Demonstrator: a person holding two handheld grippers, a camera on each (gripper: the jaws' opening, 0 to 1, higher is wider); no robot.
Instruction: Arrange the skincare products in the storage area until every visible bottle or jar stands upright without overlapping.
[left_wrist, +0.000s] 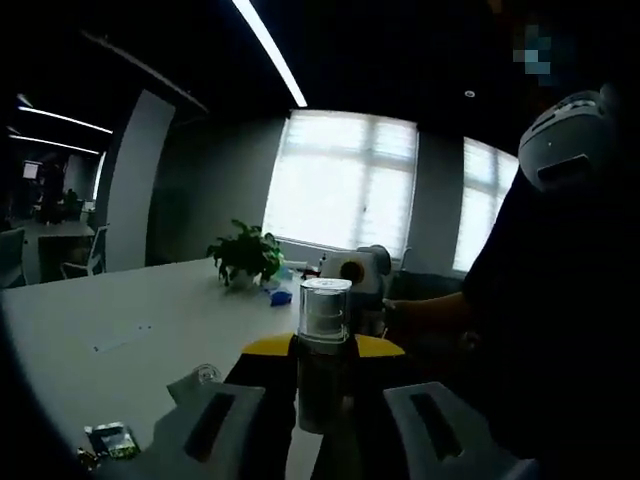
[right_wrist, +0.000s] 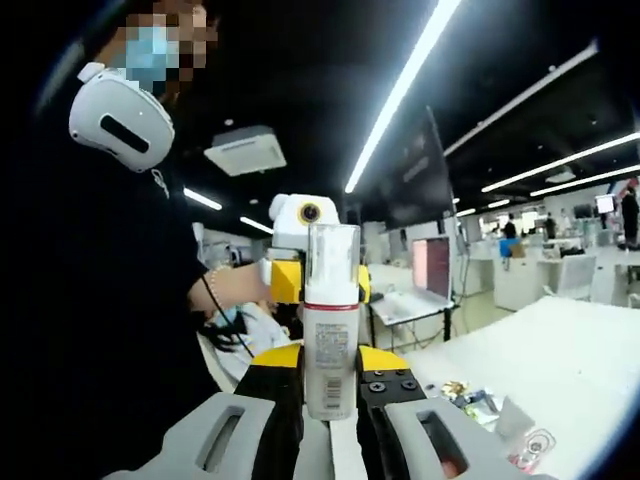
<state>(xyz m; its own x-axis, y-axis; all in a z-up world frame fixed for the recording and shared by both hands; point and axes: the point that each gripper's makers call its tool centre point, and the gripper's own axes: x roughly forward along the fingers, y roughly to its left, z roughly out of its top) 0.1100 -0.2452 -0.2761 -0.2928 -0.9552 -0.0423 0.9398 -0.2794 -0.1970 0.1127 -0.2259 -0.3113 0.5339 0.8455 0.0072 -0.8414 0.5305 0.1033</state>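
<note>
In the left gripper view my left gripper (left_wrist: 322, 400) is shut on an upright bottle (left_wrist: 323, 375) with a clear cap, dark against the windows. Just behind it the right gripper (left_wrist: 362, 268) faces me. In the right gripper view my right gripper (right_wrist: 330, 410) is shut on a white bottle (right_wrist: 331, 350) with a clear cap and a red band. The left gripper (right_wrist: 300, 215), white with yellow jaws, stands close behind that bottle at cap height. I cannot tell whether both views show one bottle held from two sides.
A white table (left_wrist: 120, 320) carries a potted plant (left_wrist: 245, 255), a blue item (left_wrist: 281, 297) and small packets (left_wrist: 110, 440). Sachets (right_wrist: 470, 395) lie on the table (right_wrist: 570, 350). A person in dark clothes (right_wrist: 100, 300) stands close. Desks and a screen (right_wrist: 432, 265) are behind.
</note>
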